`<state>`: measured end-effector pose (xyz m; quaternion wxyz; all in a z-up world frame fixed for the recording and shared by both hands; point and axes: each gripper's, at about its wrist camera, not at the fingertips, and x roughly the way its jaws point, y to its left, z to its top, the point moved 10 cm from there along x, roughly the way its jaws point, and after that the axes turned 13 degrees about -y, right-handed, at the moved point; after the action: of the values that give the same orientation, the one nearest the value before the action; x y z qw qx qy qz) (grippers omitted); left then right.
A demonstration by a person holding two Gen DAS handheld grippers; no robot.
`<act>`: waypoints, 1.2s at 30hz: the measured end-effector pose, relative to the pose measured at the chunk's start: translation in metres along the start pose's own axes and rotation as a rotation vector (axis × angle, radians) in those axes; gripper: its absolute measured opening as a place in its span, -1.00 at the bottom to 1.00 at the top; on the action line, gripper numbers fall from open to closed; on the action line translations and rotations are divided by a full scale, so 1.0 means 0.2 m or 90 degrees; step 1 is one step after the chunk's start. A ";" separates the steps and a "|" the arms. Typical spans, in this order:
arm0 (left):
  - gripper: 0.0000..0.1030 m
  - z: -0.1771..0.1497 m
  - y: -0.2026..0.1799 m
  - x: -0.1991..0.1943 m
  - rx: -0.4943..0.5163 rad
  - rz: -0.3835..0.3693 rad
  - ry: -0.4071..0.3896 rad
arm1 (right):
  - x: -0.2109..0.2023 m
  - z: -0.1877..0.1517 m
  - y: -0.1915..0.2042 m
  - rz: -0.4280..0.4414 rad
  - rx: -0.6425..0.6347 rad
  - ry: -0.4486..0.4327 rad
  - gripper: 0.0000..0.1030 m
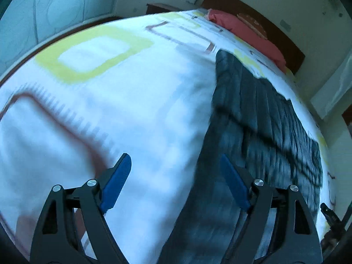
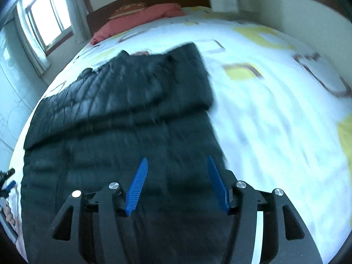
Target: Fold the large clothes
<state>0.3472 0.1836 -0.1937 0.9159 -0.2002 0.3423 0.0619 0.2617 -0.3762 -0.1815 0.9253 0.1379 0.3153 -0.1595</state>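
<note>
Here a dark quilted jacket (image 2: 123, 110) is seen spread on the bed (image 2: 275, 114), its far end toward the red pillow (image 2: 136, 19) at the headboard and a fold of it already laid crosswise over the body. The left gripper (image 1: 173, 176) is held with its jaws spread and nothing between them, poised above the sheet just beside the jacket's long edge. The right gripper (image 2: 177, 182) is likewise held apart and empty, above the jacket's near end. Both views are blurred, so contact with the cloth cannot be told.

By judgement, one fold is done and the grippers are between grasps. The next move is thought to call for the near hem to be pinched at two spots and carried toward the pillow, over the crosswise fold, with the layers kept aligned.
</note>
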 end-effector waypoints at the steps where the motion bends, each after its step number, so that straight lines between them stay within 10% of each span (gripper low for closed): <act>1: 0.60 -0.07 0.04 -0.06 -0.013 -0.005 0.011 | -0.06 -0.06 -0.05 -0.004 0.007 0.006 0.11; 20: 0.60 -0.72 0.13 -0.64 -0.268 -0.191 0.105 | -0.62 -0.72 -0.11 0.128 0.159 0.049 0.24; 36: 0.24 -0.71 0.11 -0.63 -0.274 -0.219 0.053 | -0.61 -0.76 -0.03 0.256 0.280 0.051 0.05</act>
<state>0.1612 0.1478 -0.2169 0.8347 -0.4473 0.3195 -0.0314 0.0851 -0.3029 -0.2213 0.8729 0.4011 0.2759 -0.0318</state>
